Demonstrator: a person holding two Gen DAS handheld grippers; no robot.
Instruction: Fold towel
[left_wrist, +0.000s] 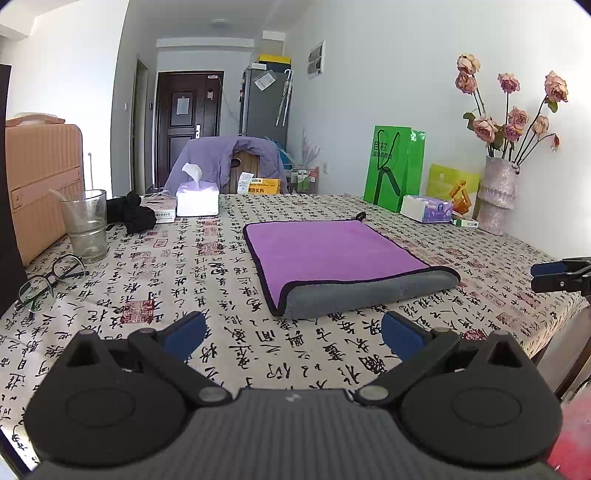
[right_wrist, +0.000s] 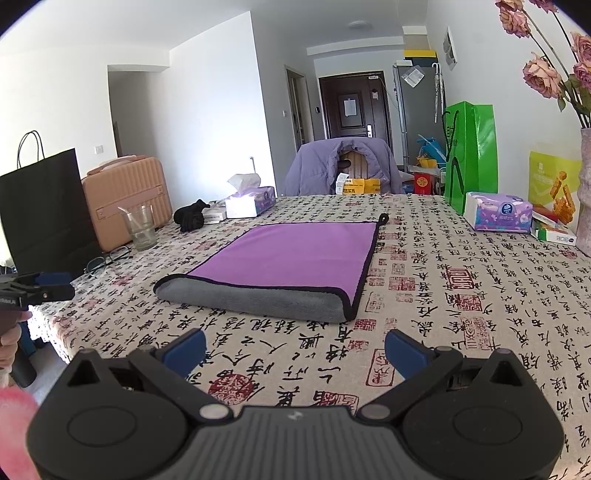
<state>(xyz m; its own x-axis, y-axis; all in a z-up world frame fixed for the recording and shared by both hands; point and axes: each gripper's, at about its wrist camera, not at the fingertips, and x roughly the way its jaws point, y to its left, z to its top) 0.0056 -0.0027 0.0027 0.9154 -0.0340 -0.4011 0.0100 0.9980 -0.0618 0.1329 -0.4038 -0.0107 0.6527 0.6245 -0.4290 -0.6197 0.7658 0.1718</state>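
Table (left_wrist: 221, 295): covered by a cream cloth printed with black calligraphy and red seal marks; carries every item listed below.
Towel (left_wrist: 332, 254): purple upper face, grey underside, black edging. Lies flat near the table centre, folded once, with the rounded grey fold along the edge nearest the grippers. A small black hanging loop sits at its far corner. Nothing touches it.
Left gripper (left_wrist: 293, 334): above the table's near edge, well short of the towel. Jaws spread wide, blue pads apart, nothing between them.
Right gripper (right_wrist: 293, 347): above the near edge, to the right of the left gripper and apart from the towel. Jaws spread wide, holding nothing.
Green bag (left_wrist: 393, 168): upright at the far right, against the wall.
Vase (left_wrist: 496, 194): far right corner, holding dried pink roses.
Tissue box (left_wrist: 197, 199): far left of the towel, one sheet pulled up.
Tissue pack (right_wrist: 496, 216): beside the green bag.
Glass (left_wrist: 85, 225): left edge, near the suitcase.
Spectacles (left_wrist: 51, 282): lying open, just in front of the glass.
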